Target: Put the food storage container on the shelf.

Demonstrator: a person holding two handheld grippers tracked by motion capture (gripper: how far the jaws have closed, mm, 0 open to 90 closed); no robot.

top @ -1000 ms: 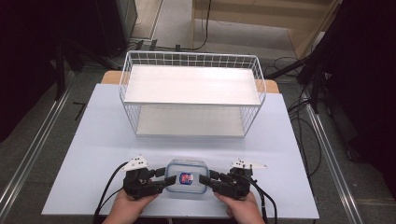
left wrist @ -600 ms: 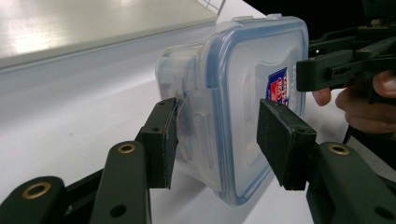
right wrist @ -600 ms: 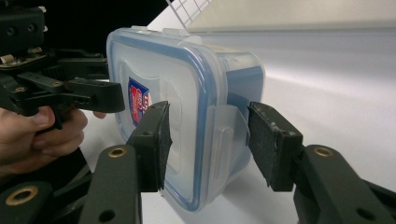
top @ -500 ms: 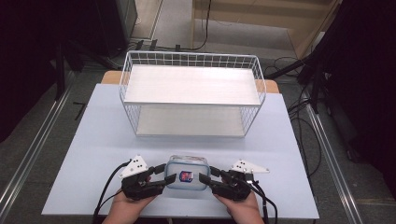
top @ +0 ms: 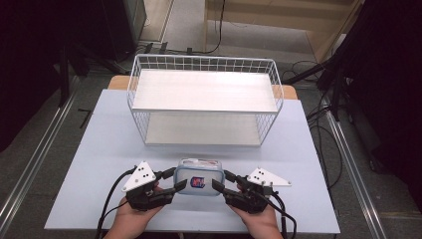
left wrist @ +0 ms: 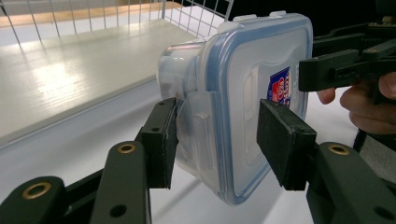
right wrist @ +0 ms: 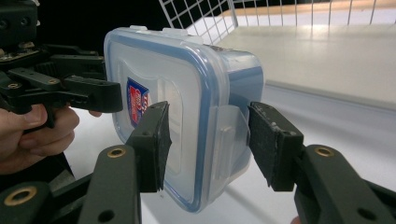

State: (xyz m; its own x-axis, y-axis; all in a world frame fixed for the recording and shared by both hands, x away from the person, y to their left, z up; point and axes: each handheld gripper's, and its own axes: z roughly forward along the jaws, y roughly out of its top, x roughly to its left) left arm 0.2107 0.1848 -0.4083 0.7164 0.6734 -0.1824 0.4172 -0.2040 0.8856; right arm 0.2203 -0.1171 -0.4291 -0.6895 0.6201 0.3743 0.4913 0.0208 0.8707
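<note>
Left gripper (top: 174, 182) and right gripper (top: 219, 182) each clamp an end of the plastic container (top: 199, 178), near wire rack (top: 204, 107).

Grey floor (top: 45, 144), black cables (top: 326, 134), dark surroundings

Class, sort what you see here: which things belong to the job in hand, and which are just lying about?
In the job:
- plastic food box
- left gripper
- right gripper
- wire rack, possibly where it goes

Lying about:
- floor cables
- table, just the work surface
</note>
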